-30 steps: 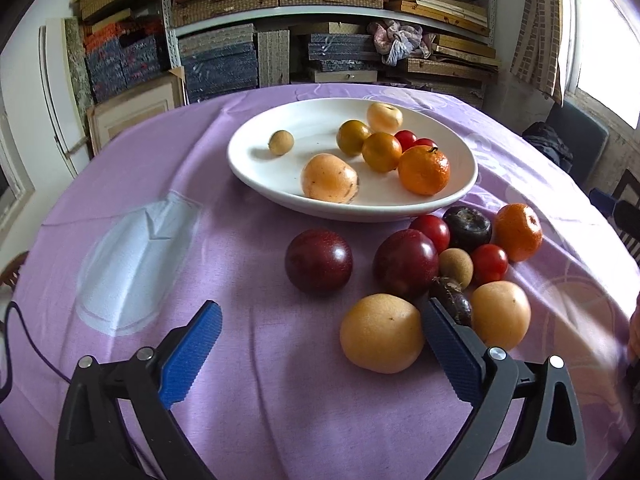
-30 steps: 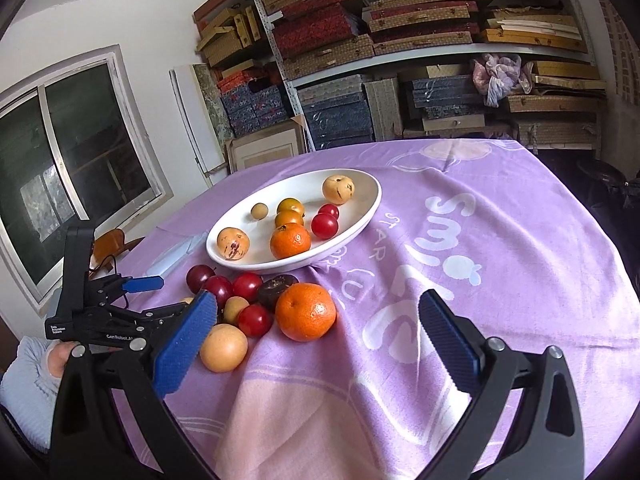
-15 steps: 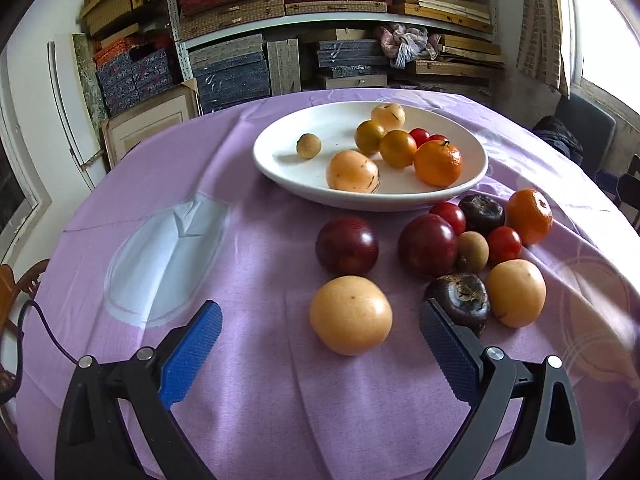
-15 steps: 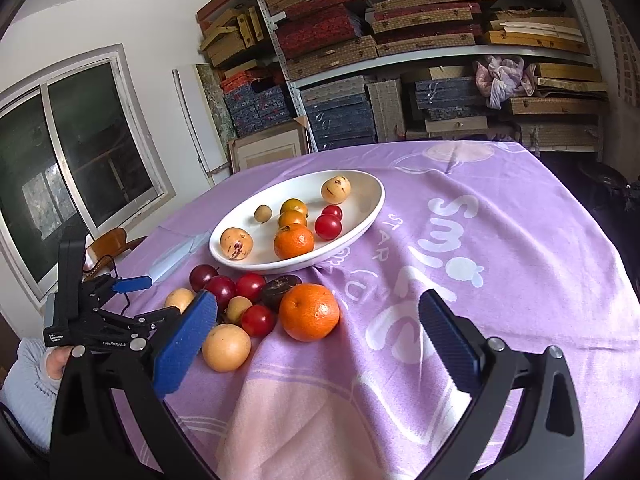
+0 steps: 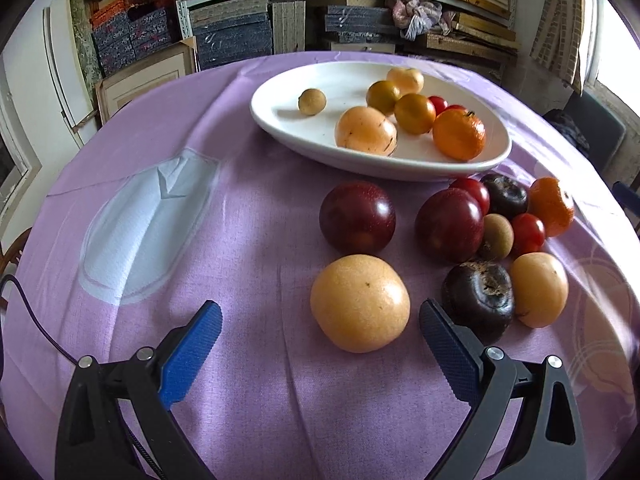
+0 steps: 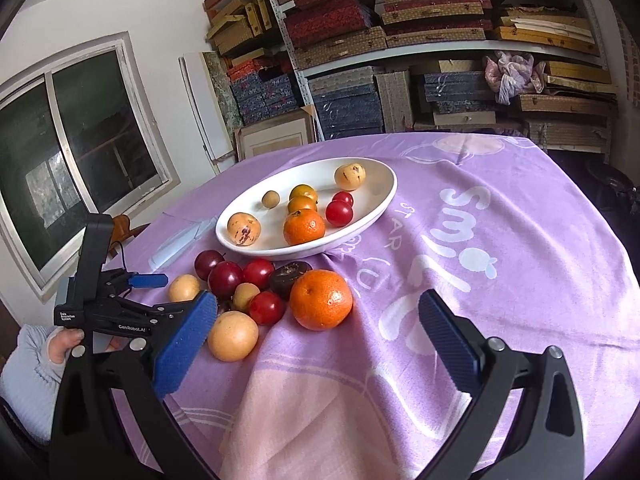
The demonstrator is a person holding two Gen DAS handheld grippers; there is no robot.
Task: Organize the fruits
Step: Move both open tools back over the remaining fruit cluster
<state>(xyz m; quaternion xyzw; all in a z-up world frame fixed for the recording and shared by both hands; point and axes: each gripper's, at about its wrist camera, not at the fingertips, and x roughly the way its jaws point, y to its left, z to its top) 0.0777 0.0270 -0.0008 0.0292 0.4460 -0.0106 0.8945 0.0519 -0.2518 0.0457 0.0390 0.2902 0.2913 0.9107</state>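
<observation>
While the left wrist view looks across the table, it shows:
left gripper (image 5: 320, 334): jaws spread wide, holding nothing, low over the near edge of the purple tablecloth (image 5: 248, 216)
yellow fruit (image 5: 360, 303): on the cloth just ahead of the blue pads, nearer the right one, touching neither
dark purple fruit (image 5: 478, 298): just right of the yellow fruit, by the right pad
two dark red plums (image 5: 357, 217): beyond the yellow fruit, before the plate
white oval plate (image 5: 280, 128): toward the far side of the table, holding an orange (image 5: 459, 134) and smaller yellow and red fruits

Right wrist view:
right gripper (image 6: 318, 334): jaws wide apart, empty, above the near edge of the table
loose orange (image 6: 321, 299): on the cloth between the pads, farther off, at the right end of the fruit cluster in front of the plate
hand (image 6: 60, 344): at the table's left edge, holding the left gripper, which points at the cluster
</observation>
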